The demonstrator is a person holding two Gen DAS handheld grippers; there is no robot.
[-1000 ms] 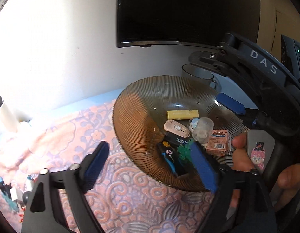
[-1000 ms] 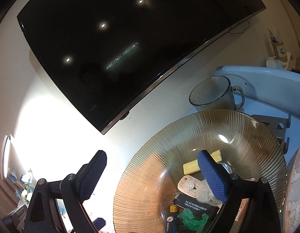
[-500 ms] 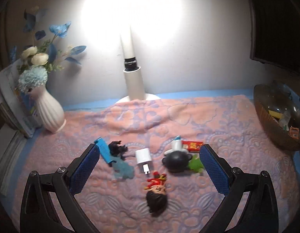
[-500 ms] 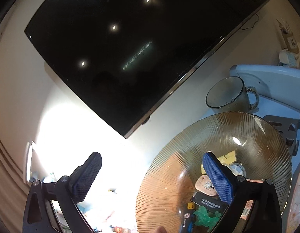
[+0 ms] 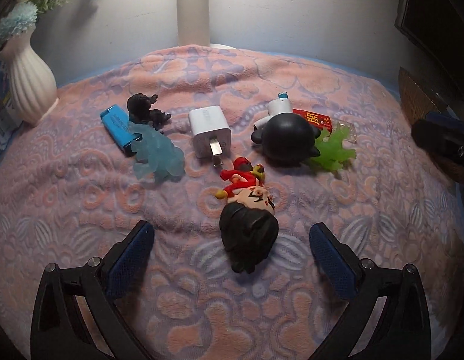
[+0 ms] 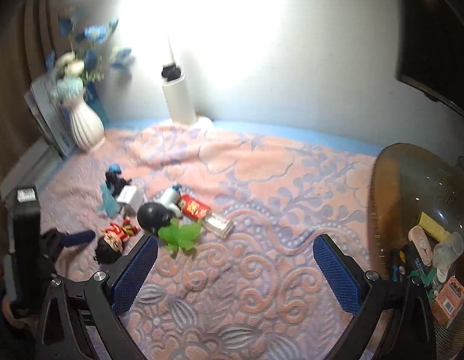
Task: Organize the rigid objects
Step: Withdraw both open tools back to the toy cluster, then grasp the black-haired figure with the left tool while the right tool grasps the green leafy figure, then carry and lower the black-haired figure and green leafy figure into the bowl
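Left tool (image 5: 232,252) hangs open over the doll (image 5: 247,210), nothing between the blue pads, doll's dark head lying right in the gap and its red body pointing away toward the charger (image 5: 209,130). Right tool (image 6: 235,273) also wide open and empty, above bare blanket (image 6: 262,180), between the toy cluster and the glass bowl (image 6: 382,210) that already holds several small items. Likely step: left tool picks the doll for the bowl. To do it well, lower straight down so both pads straddle the round head at its widest part, not the thin body; head looks hard and smooth, so it could squirt out if pinched high. Close slowly, keep pads off the soft blanket so no fabric gets caught. Green toy (image 5: 334,147), black round figure (image 5: 284,142), red-label bottle (image 5: 325,121), blue lighter (image 5: 118,129), pale-blue toy (image 5: 158,157) and small dark figure (image 5: 142,111) sit beyond, apart from the doll, so approach is clear. Right tool should stay out of the carry path to the bowl.
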